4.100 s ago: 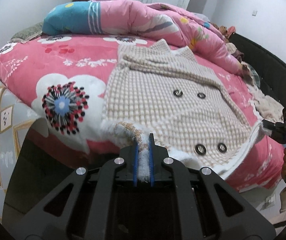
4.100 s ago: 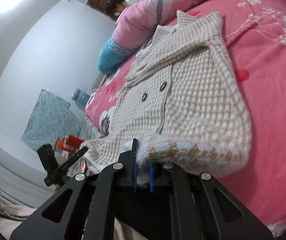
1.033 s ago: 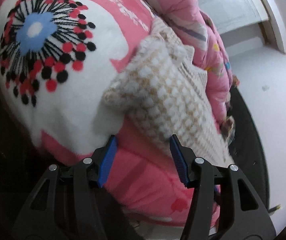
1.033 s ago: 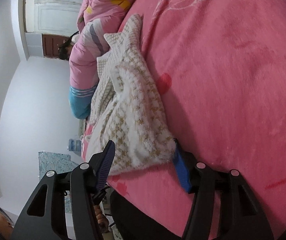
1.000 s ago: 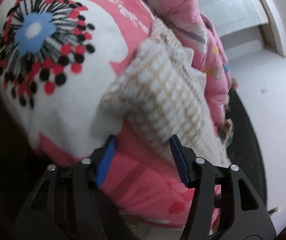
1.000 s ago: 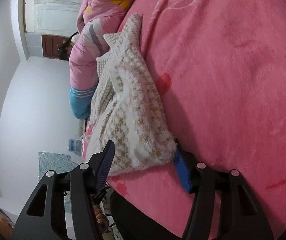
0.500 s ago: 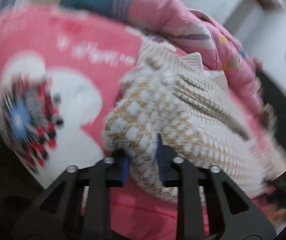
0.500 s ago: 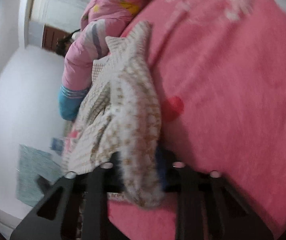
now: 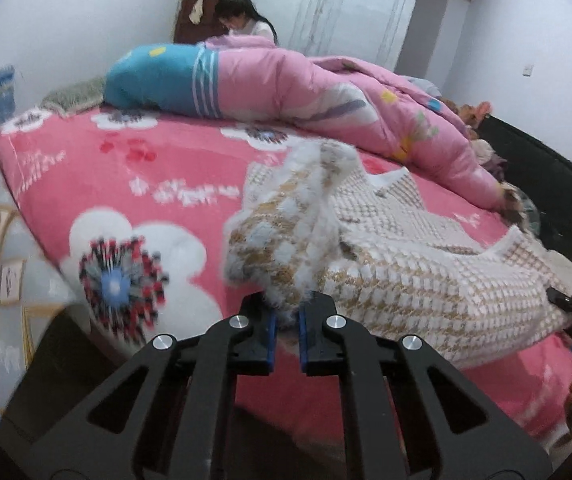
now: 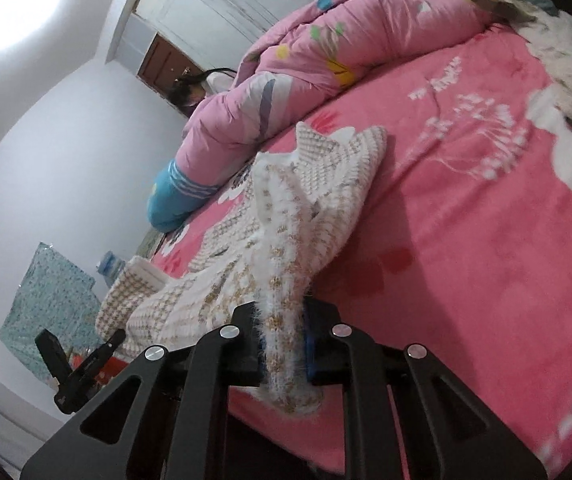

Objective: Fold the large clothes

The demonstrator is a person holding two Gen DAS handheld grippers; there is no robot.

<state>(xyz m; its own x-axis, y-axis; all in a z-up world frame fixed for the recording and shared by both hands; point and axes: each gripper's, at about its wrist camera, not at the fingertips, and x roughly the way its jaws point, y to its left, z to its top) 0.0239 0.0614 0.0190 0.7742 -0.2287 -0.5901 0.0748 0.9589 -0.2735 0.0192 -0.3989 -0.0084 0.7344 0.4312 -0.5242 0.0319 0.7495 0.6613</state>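
1. Now your left gripper has just closed its jaws on the fuzzy houndstooth coat.
2. Your right gripper has pinched the other corner likewise.
3. The coat hangs lifted between them, its far part resting on the pink floral bed.

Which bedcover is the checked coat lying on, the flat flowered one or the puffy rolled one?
The flat pink flowered blanket; the puffy rolled quilt lies behind the coat.

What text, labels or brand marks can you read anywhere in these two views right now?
None can be read.
The white marks on the pink floral blanket look like script, too blurred to read.
The beige-and-white checked woolly coat shows no label.
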